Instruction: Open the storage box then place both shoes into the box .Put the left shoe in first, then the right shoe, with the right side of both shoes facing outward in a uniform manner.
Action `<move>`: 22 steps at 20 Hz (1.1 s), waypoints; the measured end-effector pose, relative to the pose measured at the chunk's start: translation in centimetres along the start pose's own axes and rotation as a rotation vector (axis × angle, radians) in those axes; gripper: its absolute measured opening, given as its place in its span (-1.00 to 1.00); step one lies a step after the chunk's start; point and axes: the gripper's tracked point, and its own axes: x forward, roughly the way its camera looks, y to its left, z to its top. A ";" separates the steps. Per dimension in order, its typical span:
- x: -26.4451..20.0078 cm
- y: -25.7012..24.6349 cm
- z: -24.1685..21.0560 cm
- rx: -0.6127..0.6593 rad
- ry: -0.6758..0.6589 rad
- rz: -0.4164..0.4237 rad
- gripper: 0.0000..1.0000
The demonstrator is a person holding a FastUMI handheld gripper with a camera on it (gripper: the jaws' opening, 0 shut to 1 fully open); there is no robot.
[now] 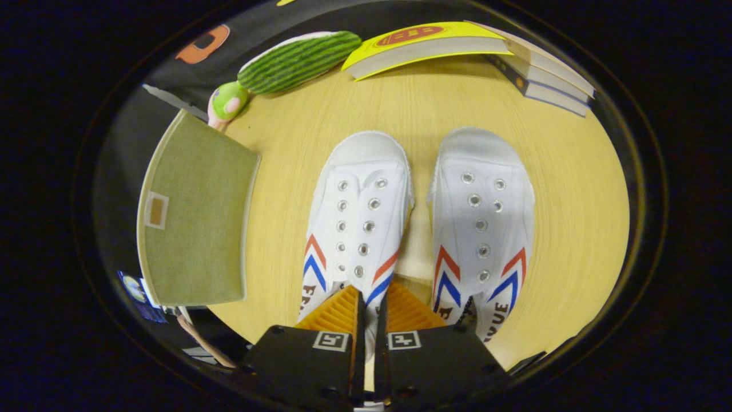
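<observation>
Two white canvas shoes with red and blue chevrons stand side by side on the wooden table point(577, 217), toes pointing away from me. The left shoe point(360, 206) lies just ahead of my fingers. My gripper point(370, 300) is shut on that shoe's rear upper edge, on its right side, and white fabric shows in the narrow gap between the fingers. The right shoe point(483, 212) stands free just to the right of the fingers. An olive-green fabric storage box point(194, 217) stands to the left of the shoes; I see its flat top face with a small tab.
A green striped plush toy point(297, 60) lies beyond the box at the table's far side. A yellow book point(423, 46) and a stack of books point(543, 74) lie beyond the shoes. Bare tabletop stretches to the right of the right shoe.
</observation>
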 end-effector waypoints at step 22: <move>-14.6 21.5 4.5 -0.021 -0.256 0.228 -0.89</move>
